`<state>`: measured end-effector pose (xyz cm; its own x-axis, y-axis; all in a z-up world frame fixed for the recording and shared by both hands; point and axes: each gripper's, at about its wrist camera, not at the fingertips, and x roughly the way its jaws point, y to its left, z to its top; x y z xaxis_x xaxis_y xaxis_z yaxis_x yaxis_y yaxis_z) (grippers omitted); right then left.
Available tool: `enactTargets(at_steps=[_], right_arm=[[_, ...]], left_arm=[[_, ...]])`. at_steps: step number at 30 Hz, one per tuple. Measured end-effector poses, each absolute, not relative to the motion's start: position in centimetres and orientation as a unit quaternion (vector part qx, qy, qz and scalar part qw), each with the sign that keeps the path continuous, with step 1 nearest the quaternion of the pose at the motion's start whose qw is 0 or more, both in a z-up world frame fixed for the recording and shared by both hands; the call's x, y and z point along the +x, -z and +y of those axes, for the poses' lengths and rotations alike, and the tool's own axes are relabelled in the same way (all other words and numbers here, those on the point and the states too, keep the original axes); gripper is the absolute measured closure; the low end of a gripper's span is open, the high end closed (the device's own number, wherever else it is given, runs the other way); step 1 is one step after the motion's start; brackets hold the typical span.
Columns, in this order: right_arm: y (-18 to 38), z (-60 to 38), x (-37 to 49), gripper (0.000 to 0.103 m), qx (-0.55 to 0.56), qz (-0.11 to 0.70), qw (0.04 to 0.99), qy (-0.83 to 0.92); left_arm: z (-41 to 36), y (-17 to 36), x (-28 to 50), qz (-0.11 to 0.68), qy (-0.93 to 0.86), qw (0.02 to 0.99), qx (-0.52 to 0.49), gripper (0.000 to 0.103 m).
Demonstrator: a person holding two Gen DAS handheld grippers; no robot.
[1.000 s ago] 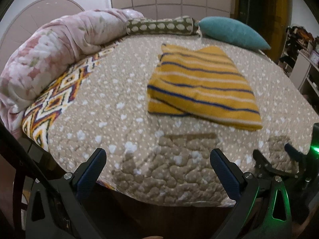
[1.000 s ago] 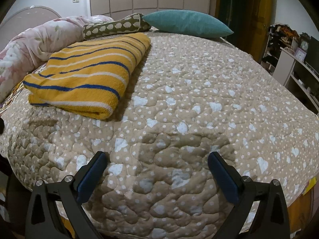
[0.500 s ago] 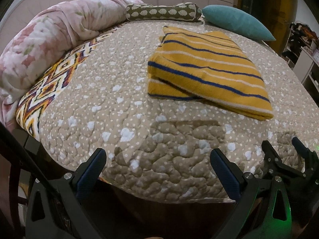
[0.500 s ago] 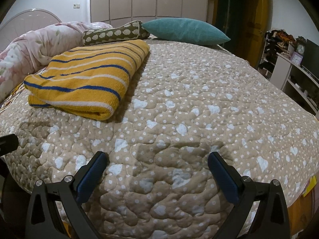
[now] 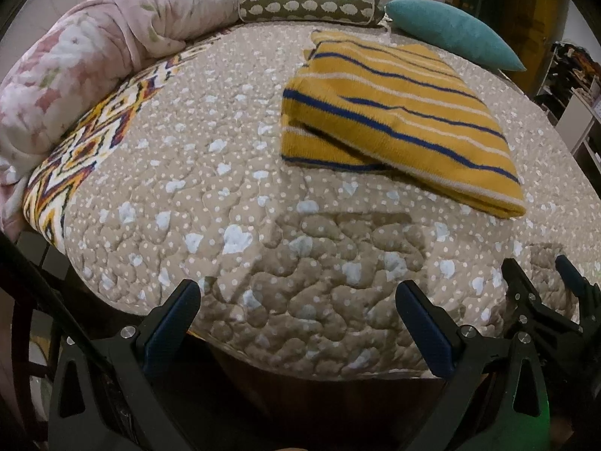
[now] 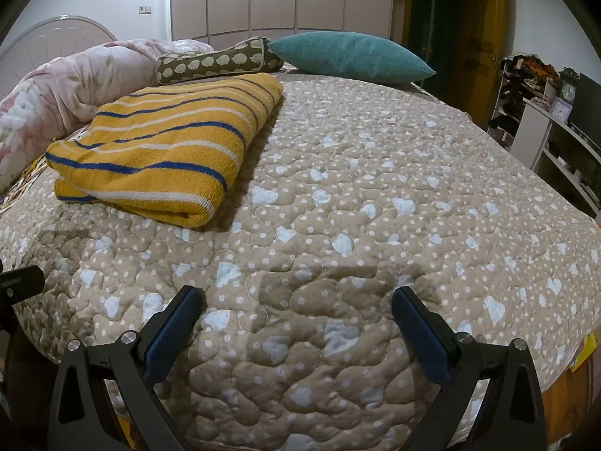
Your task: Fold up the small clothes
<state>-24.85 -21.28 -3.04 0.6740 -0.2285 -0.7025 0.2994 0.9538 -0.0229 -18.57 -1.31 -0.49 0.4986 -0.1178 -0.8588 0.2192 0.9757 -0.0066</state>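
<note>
A folded yellow garment with blue and white stripes lies on the beige quilted bedspread, also in the right wrist view. My left gripper is open and empty at the bed's near edge, well short of the garment. My right gripper is open and empty over the quilt, to the right of the garment. The right gripper also shows at the lower right of the left wrist view.
A pink floral duvet is bunched along the left side. A green sheep-print bolster and a teal pillow lie at the far end. White shelves stand to the right of the bed.
Both grippers have drawn back and lowered toward the bed's near edge. The garment lies unmoved. Both stay open.
</note>
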Motion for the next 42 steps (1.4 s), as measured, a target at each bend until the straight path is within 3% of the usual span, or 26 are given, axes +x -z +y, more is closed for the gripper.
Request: enactTargets(at_steps=[15, 27, 33, 42], right_arm=[[3.2, -20.9, -25.2, 0.000, 0.042, 0.370, 0.916, 0.148], [1.3, -21.8, -21.3, 0.000, 0.038, 0.469, 0.874, 0.123], [-1.1, -20.5, -21.1, 0.000, 0.028, 0.441, 0.889, 0.123], [-0.6, -19.8, -21.7, 0.000, 0.019, 0.438, 0.888, 0.138]], left_arm=[[-0.8, 1.3, -17.9, 0.501, 0.104, 0.858, 0.039, 0.000], [-1.0, -0.5, -18.9, 0.463, 0.098, 0.879, 0.052, 0.000], [-1.3, -2.0, -19.8, 0.430, 0.095, 0.895, 0.067, 0.000], [-1.0, -1.2, -19.4, 0.451, 0.091, 0.886, 0.060, 0.000]])
